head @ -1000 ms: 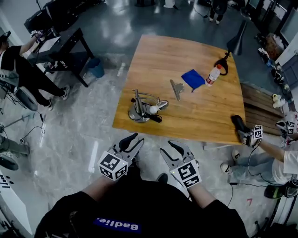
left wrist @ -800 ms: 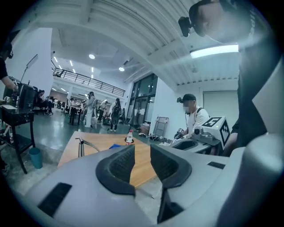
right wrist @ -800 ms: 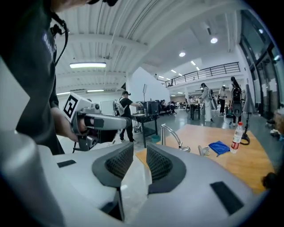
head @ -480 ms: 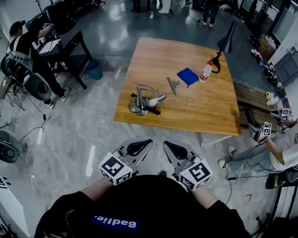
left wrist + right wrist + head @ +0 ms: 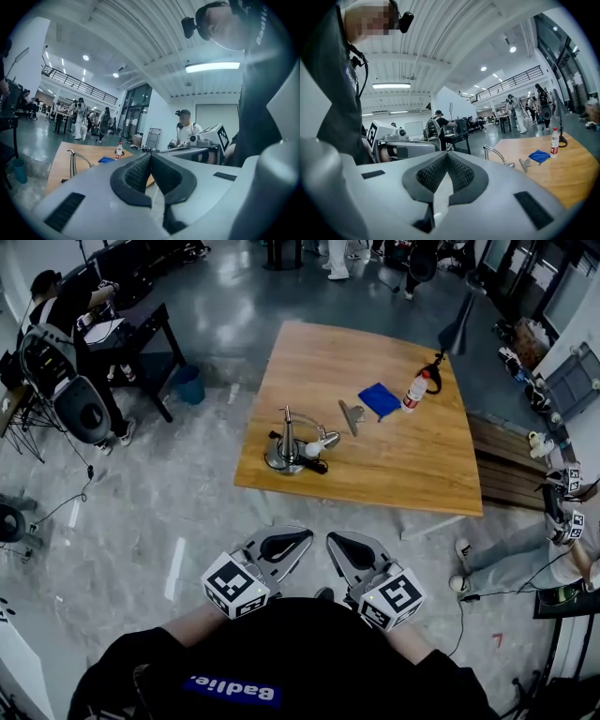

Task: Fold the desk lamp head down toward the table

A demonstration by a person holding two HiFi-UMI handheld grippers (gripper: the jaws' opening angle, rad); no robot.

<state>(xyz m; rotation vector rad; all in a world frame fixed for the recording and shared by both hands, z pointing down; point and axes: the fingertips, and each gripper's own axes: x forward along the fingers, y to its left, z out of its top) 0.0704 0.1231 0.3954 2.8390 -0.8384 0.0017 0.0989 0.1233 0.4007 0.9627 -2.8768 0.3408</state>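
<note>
The desk lamp (image 5: 298, 448) stands on the near left part of the wooden table (image 5: 403, 465), a round metal base with a thin bent arm and a small head pointing right. It also shows small in the left gripper view as the lamp (image 5: 75, 161) and in the right gripper view as the lamp (image 5: 498, 154). My left gripper (image 5: 302, 538) and right gripper (image 5: 334, 541) hang side by side close to my chest, over the floor and well short of the table. Both are shut with nothing between the pads, as the left gripper (image 5: 150, 157) and right gripper (image 5: 446, 154) show in their own views.
On the table lie a metal clip (image 5: 352, 415), a blue cloth (image 5: 380, 399) and a plastic bottle (image 5: 412, 390), with a black stand (image 5: 457, 329) at the far edge. A dark desk (image 5: 127, 334) and blue bin (image 5: 191, 382) stand left. A seated person (image 5: 553, 554) is at the right.
Both grippers' jaws went from wide open to shut. Both grippers rose and drew closer to my body, and the table now sits farther off in the head view.
</note>
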